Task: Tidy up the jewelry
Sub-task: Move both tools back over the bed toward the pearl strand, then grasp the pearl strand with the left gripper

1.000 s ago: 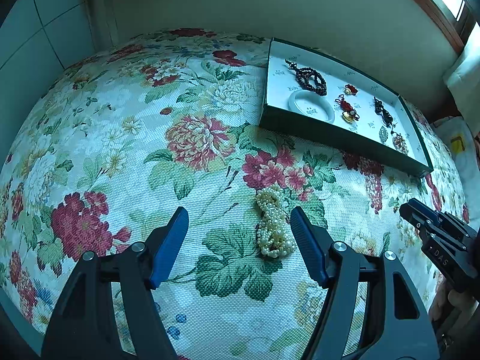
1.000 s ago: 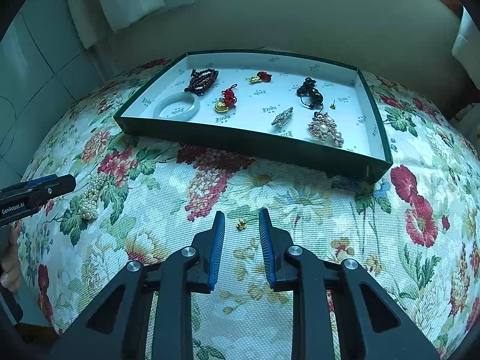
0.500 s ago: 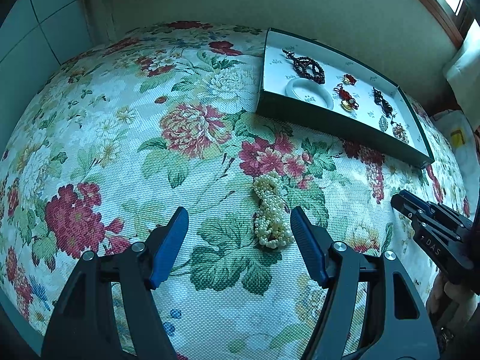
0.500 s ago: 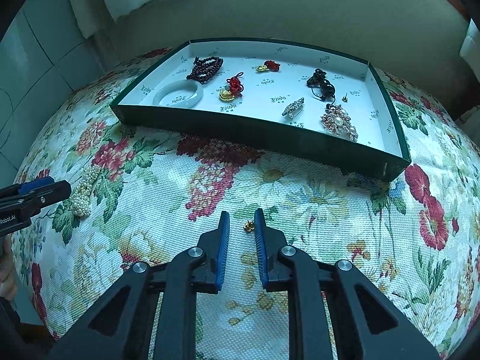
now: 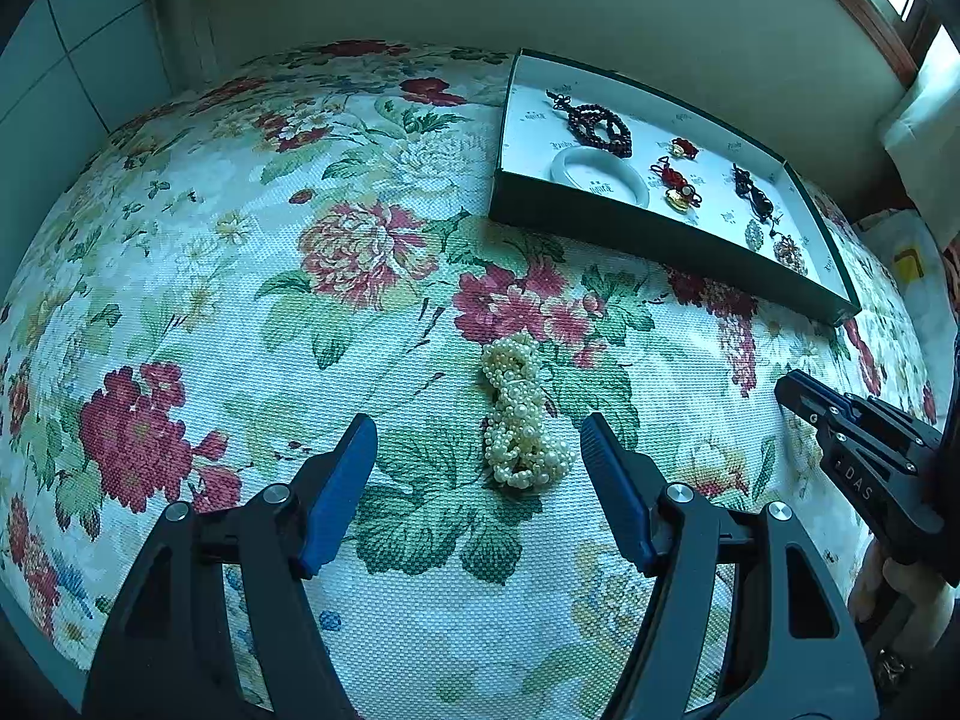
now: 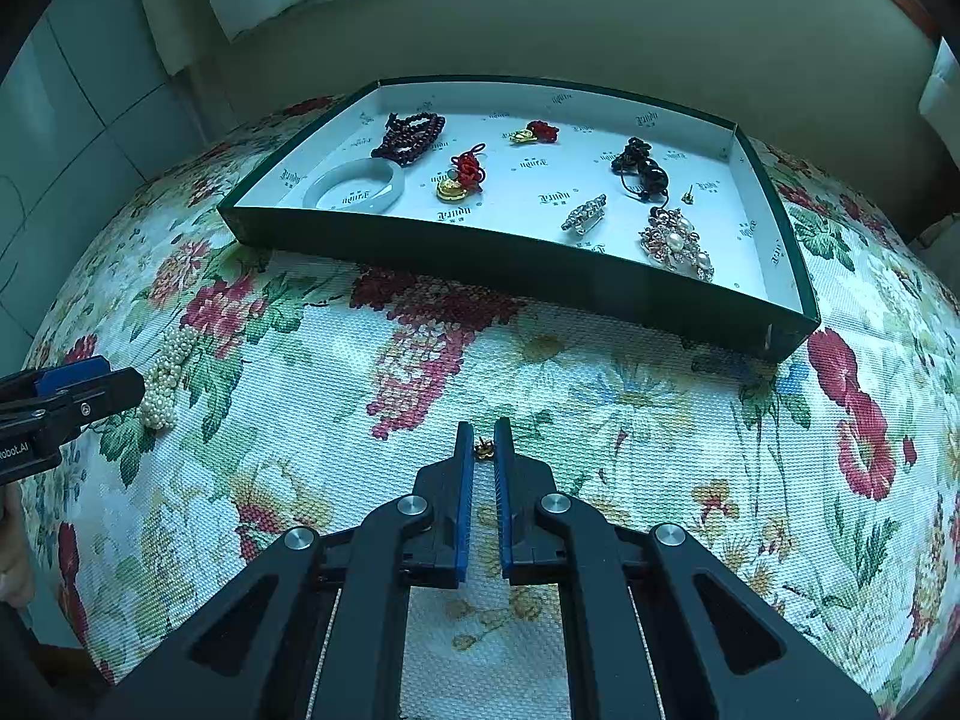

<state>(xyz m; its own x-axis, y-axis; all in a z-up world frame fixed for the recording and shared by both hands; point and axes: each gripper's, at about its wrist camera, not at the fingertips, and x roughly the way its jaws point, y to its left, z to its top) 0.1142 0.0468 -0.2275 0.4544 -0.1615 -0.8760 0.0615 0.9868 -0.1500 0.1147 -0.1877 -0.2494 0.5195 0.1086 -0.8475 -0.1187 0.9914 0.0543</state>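
A cluster of white pearls (image 5: pixel 519 414) lies on the floral cloth, just ahead of and between the fingers of my left gripper (image 5: pixel 477 426), which is open and touches nothing. My right gripper (image 6: pixel 483 435) is shut on a small gold earring stud (image 6: pixel 482 450), pinched at its fingertips low over the cloth. Beyond it stands the green tray (image 6: pixel 540 276) with a white lining. The tray holds a white bangle (image 6: pixel 354 192), dark red beads (image 6: pixel 411 135), red-and-gold charms, a black cord piece, a second small stud and two sparkly brooches. The pearls (image 6: pixel 165 378) also show at the left of the right wrist view.
The floral tablecloth (image 5: pixel 240 276) covers the whole rounded table. The tray (image 5: pixel 660 234) sits at the back right near the wall. My right gripper (image 5: pixel 792 387) shows at the right edge of the left wrist view, my left gripper (image 6: pixel 120 384) at the left edge of the right wrist view.
The right gripper's jaws narrowed from a small gap until they closed on the gold stud. The left gripper stayed open by the pearls, shifting only slightly.
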